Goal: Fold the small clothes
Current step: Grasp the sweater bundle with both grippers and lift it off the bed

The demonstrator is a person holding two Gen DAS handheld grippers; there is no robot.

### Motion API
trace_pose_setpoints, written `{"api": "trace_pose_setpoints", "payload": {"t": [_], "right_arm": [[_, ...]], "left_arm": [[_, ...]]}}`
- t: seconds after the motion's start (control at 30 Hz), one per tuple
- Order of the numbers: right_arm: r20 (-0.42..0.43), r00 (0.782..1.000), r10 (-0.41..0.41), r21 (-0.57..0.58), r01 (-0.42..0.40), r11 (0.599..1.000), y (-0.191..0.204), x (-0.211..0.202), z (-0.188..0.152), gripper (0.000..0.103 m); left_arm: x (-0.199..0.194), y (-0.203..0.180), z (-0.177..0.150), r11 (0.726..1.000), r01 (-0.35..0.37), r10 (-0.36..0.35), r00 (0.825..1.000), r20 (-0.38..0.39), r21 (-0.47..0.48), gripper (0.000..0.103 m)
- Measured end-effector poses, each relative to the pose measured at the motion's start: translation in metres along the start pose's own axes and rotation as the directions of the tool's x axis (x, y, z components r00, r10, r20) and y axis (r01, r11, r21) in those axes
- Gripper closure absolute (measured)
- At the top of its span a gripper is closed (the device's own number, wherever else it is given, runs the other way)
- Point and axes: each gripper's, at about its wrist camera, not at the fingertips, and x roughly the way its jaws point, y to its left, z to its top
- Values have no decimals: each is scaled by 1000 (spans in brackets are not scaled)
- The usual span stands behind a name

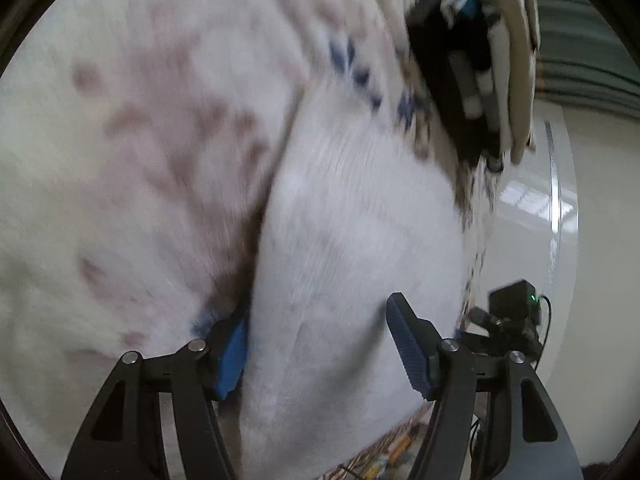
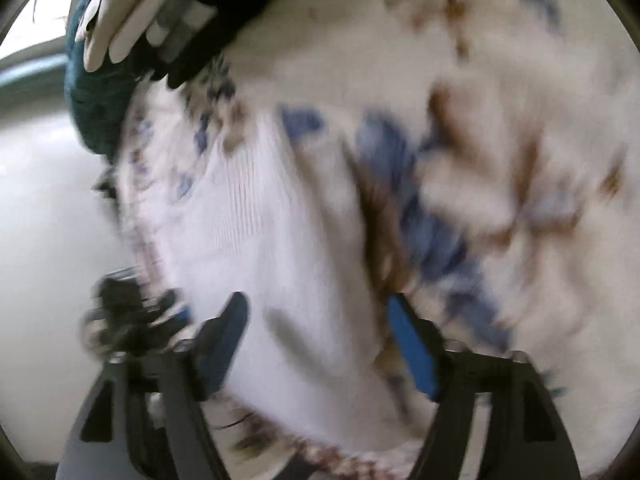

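The white patterned knit lies spread on the white tabletop, reaching its right edge. The left gripper has its jaws apart astride a fold. The right gripper is also spread wide, with cloth between its pads, unpinched.

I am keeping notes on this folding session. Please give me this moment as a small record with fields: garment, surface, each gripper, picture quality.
garment: white knitted garment with blue and brown pattern, plain ribbed panel facing both cameras
surface: glossy white table
left gripper: jaws open, ribbed panel between the blue pads
right gripper: jaws open, same panel between the pads
picture quality: both views motion-blurred
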Motion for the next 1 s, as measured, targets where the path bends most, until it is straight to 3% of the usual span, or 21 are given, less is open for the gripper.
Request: {"api": "trace_pose_setpoints", "payload": {"t": [0.1,0.2,0.27,0.33,0.37,0.4,0.43,0.47,0.57,0.83,1.0], "right_arm": [[-68,991,114,41,-111,993,-14,31,-12,16],[-129,982,137,37,-134,990,-20,63,-13,14],[-155,979,132,27,-130,991,-19,81,-12,8],[-151,978,145,11,-145,989,-12,89,-12,9],[-143,979,147,-1,-149,989,-7,92,-13,18],[-139,978,152,-19,-156,988,-2,93,-14,38],[-135,981,139,-39,-145,989,4,94,-17,45],[-120,983,137,-36,-142,989,8,93,-19,54],[-73,989,131,-57,-135,989,20,82,-29,59],[51,982,184,-97,-178,979,70,20,-46,61],[129,970,205,-148,-186,971,124,-40,-32,61]], "left_arm": [[20,3,-5,999,52,-53,998,-40,-5,35],[30,2,-2,996,85,-86,996,-36,-16,32],[30,-1,0,993,111,-111,994,-12,-31,32],[27,-7,0,992,127,-126,992,14,-25,49],[28,-12,0,991,130,-129,991,14,-21,72],[25,-19,-1,992,126,-125,992,26,-18,72],[24,-21,-2,993,121,-120,992,37,-13,73],[21,-27,-2,993,121,-120,992,43,-8,74],[8,-47,0,990,144,-144,987,66,3,74],[-37,-131,23,979,160,-171,982,84,124,74],[-61,-222,73,963,160,-185,977,103,215,74]]}}
